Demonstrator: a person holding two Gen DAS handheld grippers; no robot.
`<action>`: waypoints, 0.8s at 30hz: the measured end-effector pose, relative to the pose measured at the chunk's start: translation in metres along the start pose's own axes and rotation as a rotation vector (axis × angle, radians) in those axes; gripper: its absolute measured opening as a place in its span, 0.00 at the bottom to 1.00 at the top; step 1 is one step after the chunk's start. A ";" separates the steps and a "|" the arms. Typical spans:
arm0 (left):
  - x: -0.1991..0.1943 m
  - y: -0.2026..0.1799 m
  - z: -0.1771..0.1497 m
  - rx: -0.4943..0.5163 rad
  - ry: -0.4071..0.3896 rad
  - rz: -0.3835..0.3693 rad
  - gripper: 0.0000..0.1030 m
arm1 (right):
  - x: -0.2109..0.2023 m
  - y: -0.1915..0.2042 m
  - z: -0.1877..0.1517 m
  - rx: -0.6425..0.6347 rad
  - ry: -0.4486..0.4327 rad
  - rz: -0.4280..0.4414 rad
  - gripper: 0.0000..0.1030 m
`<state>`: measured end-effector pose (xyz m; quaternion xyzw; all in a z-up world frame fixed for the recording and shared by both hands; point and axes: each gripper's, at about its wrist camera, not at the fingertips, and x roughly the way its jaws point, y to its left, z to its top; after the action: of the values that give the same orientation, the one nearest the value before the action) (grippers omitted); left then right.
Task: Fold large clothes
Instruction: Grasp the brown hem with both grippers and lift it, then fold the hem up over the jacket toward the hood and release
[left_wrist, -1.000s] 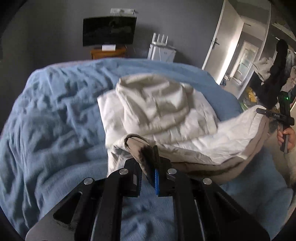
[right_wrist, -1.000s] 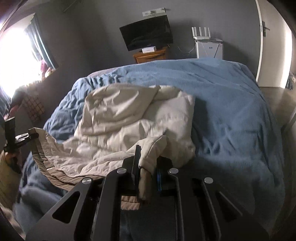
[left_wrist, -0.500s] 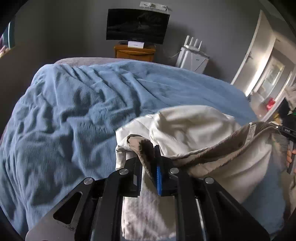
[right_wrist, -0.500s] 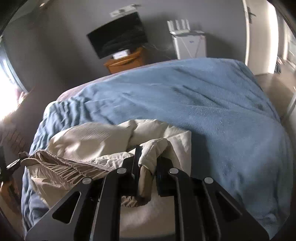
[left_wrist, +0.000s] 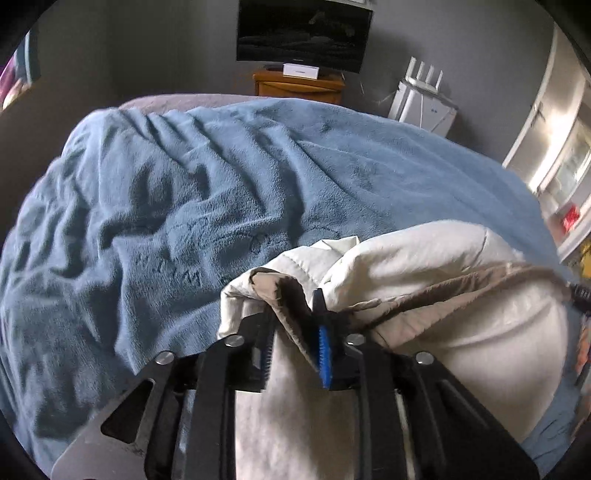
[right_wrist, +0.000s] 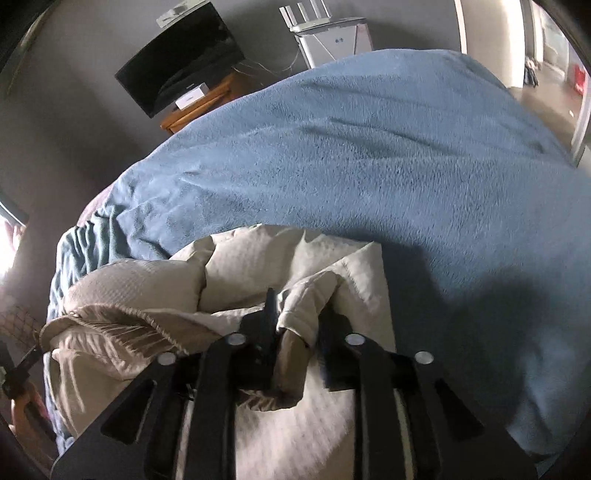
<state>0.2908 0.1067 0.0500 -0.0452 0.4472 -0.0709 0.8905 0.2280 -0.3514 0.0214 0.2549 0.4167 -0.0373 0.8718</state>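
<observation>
Both views, release of a fold. The garment (left_wrist: 424, 266), a cream quilted piece with a tan hem, lies bunched on the blue blanket (left_wrist: 184, 192) of the bed, near the edge closest to the cameras. The left gripper (left_wrist: 295, 339) has its jaws opening, narrow as yet; a hem corner stands between them, lying against the blue pad (left_wrist: 324, 350) and clear of the other. The right gripper (right_wrist: 297, 339) likewise has its jaws opening, with a narrow gap; a rolled corner of the garment (right_wrist: 258, 258) hangs between them, apparently no longer pinched.

Doing the step well: judged from the frames, the two corners should drop together so that the folded edge lands straight. The jaws are best opened fully before either hand withdraws, since the ribbed pad may drag the hem. The hands should then back straight out, low, without lifting the layer. The slack, puffy cloth is likely to spring back; a light press afterwards may be needed.

Pose: both grippers pitch steeply downward over the near edge of the bed, side by side, each at one end of the carried hem. At the left margin of the right view, a hand (right_wrist: 22, 410) shows dimly.
</observation>
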 end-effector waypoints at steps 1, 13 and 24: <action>-0.003 0.000 0.000 -0.028 -0.007 -0.022 0.37 | -0.003 0.001 -0.001 0.005 -0.001 0.016 0.49; -0.078 -0.063 -0.111 0.146 -0.150 -0.031 0.93 | -0.093 0.032 -0.117 -0.251 -0.111 0.013 0.85; -0.058 -0.101 -0.199 0.259 -0.140 -0.010 0.94 | -0.075 0.054 -0.209 -0.415 -0.103 -0.054 0.86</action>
<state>0.0878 0.0133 -0.0082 0.0630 0.3710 -0.1291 0.9175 0.0463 -0.2167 -0.0094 0.0564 0.3772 0.0128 0.9243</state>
